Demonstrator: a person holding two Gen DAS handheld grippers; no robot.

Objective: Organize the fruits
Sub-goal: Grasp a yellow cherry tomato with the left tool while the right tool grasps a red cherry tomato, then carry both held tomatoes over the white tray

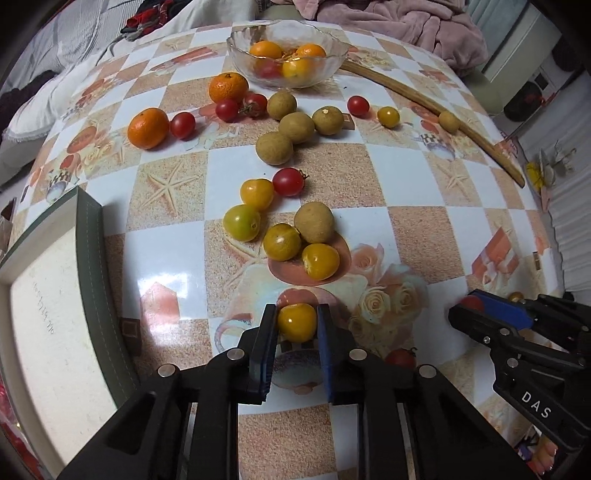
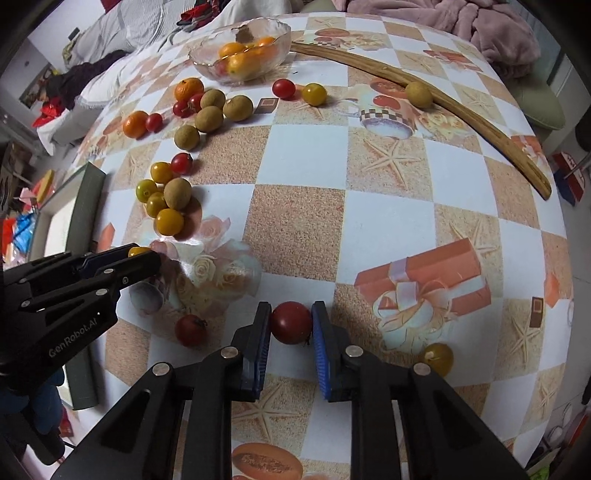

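Observation:
My left gripper [image 1: 297, 314] is shut on a yellow cherry tomato [image 1: 297, 326] just above the checked tablecloth. In the right wrist view my right gripper [image 2: 290, 314] is shut on a red cherry tomato [image 2: 290, 325]. The two grippers sit side by side, each showing in the other's view: the right gripper [image 1: 471, 304] and the left gripper [image 2: 142, 256]. At the far side, a glass bowl [image 1: 236, 51] holds orange and yellow fruit and a red tomato. Mandarins [image 1: 147, 128], brown longans [image 1: 295, 127], and red and yellow tomatoes [image 1: 282, 242] lie scattered between the bowl and the grippers.
A loose red tomato [image 2: 190, 329] and a yellow one [image 2: 438, 359] lie beside my right gripper. A long curved wooden stick [image 1: 424, 99] runs along the right, with a longan against it. A green-edged box [image 1: 92, 258] sits at the left. A pink blanket [image 1: 406, 22] lies behind the table.

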